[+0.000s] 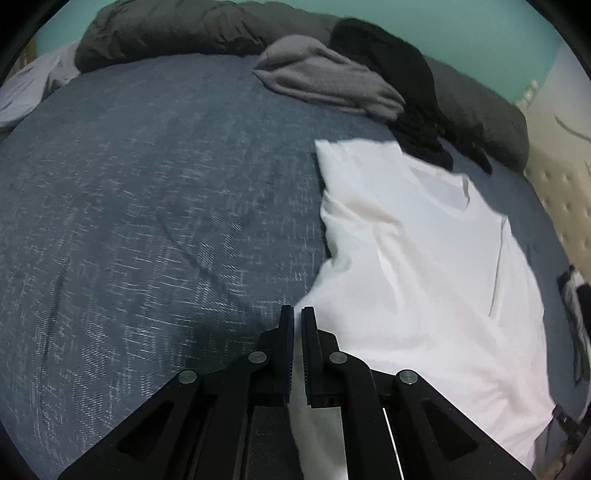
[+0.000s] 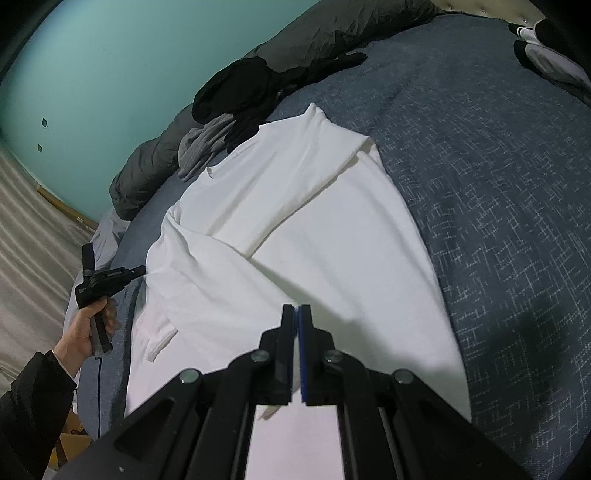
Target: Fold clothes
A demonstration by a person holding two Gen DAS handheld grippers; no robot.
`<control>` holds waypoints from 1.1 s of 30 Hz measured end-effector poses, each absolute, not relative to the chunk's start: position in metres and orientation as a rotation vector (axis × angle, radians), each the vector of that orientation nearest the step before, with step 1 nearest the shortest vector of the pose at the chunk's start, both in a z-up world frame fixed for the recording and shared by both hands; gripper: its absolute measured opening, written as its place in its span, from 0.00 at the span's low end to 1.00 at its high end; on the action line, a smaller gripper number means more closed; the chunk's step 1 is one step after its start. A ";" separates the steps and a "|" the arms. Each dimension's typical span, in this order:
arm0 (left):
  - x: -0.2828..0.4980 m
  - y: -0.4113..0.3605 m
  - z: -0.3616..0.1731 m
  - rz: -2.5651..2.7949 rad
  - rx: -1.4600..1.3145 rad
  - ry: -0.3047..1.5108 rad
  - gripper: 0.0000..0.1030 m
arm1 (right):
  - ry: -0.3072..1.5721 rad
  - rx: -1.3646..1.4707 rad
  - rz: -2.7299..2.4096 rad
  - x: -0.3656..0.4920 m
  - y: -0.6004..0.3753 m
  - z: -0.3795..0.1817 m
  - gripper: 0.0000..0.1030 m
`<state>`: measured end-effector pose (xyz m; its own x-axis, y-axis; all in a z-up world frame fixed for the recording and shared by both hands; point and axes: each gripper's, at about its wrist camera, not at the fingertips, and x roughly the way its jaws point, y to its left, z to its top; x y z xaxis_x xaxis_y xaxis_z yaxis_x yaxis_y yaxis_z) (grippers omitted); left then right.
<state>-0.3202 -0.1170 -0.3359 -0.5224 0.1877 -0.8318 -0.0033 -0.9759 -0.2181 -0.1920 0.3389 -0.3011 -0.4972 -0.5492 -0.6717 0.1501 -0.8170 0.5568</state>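
Note:
A white shirt (image 1: 424, 258) (image 2: 295, 206) lies spread on the blue-grey bed cover (image 1: 147, 221) (image 2: 498, 184), one sleeve folded in across its body. My left gripper (image 1: 297, 314) sits at the shirt's left edge with its jaws shut, and white cloth shows in the thin slit between the pads. The right wrist view shows the same left gripper (image 2: 142, 270) in a person's hand (image 2: 86, 332), its tip at the shirt's edge. My right gripper (image 2: 296, 308) is shut on a raised ridge of the shirt near its lower part.
A grey garment (image 1: 325, 77) (image 2: 203, 144) and a black garment (image 1: 406, 92) (image 2: 240, 92) are piled at the far side, against a rolled dark grey duvet (image 1: 177, 33) (image 2: 147, 173). A beige padded headboard (image 1: 557, 192) bounds one side. A black-and-white item (image 2: 546, 55) lies at the bed's corner.

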 end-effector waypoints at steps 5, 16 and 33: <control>-0.317 -0.107 -0.335 2.639 -1.464 -0.196 0.00 | -0.617 1.257 -2.330 -0.191 0.341 -0.298 0.01; -0.308 -0.125 -0.324 2.682 -1.455 -0.204 0.00 | -0.674 1.284 -2.319 -0.186 0.352 -0.303 0.02; -0.320 -0.114 -0.332 2.595 -1.437 -0.193 0.30 | -0.702 1.311 -2.290 -0.188 0.353 -0.312 0.02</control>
